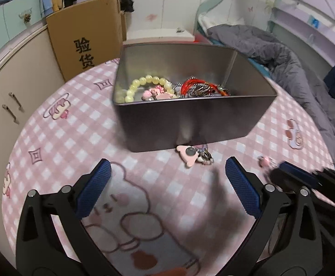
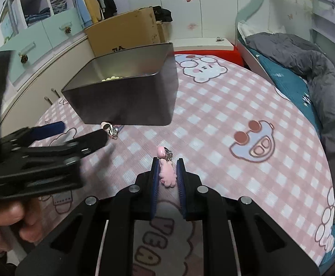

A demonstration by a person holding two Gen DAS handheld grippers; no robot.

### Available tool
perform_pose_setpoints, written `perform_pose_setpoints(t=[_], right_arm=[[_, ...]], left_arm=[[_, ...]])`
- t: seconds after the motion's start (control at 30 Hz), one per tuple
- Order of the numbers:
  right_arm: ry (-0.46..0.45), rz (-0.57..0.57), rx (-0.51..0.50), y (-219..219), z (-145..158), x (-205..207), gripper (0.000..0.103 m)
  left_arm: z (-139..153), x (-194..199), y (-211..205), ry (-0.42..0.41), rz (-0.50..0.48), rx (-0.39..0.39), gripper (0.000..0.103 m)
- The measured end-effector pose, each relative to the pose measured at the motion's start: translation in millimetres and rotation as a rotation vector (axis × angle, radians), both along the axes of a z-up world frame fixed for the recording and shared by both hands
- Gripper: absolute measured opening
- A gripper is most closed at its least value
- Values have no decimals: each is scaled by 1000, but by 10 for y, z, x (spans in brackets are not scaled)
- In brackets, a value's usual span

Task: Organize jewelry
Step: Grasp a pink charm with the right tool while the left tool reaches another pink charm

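A grey metal tin point(image 1: 190, 124) point(image 2: 126, 101) stands on the pink checked cloth point(image 1: 75, 138). It holds a yellow bead bracelet point(image 1: 144, 85), a red cord bracelet point(image 1: 195, 85) and pink charms point(image 1: 158, 94). A pink charm with a dark disc and metal bits point(image 1: 194, 155) point(image 2: 109, 127) lies against the tin's near wall. My left gripper point(image 1: 167, 163) point(image 2: 83, 130) is open and empty, just short of that charm. My right gripper point(image 2: 167, 161) point(image 1: 289, 174) is shut on another pink charm point(image 2: 167, 174) with a small metal clasp, low over the cloth.
A cardboard box point(image 1: 87, 39) and a beige cabinet point(image 1: 6, 105) stand beyond the cloth's left edge. A bed with a grey duvet point(image 1: 294, 73) point(image 2: 317, 73) runs along the right. A person's hand point(image 2: 11, 218) holds the left gripper.
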State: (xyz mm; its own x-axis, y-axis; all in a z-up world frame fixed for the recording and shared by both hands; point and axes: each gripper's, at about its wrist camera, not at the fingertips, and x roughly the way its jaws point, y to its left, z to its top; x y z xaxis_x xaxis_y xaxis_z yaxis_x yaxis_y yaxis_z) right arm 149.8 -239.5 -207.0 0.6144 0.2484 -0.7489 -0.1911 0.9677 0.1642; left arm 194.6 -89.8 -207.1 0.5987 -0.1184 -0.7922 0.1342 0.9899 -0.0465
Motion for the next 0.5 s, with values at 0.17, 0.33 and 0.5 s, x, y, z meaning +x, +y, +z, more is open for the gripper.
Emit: perform_pose_setpoints(t=[0.17, 0.33, 0.5], right_arm=[[-8, 11, 19, -20, 36, -34, 14], [-13, 24, 32, 2, 64, -25, 14], [-19, 39, 40, 72, 114, -53, 14]], left_arm=[[-47, 25, -36, -21, 29, 17, 62], [-25, -36, 181, -22, -11, -73, 34], [42, -159, 346, -36, -54, -123, 24]])
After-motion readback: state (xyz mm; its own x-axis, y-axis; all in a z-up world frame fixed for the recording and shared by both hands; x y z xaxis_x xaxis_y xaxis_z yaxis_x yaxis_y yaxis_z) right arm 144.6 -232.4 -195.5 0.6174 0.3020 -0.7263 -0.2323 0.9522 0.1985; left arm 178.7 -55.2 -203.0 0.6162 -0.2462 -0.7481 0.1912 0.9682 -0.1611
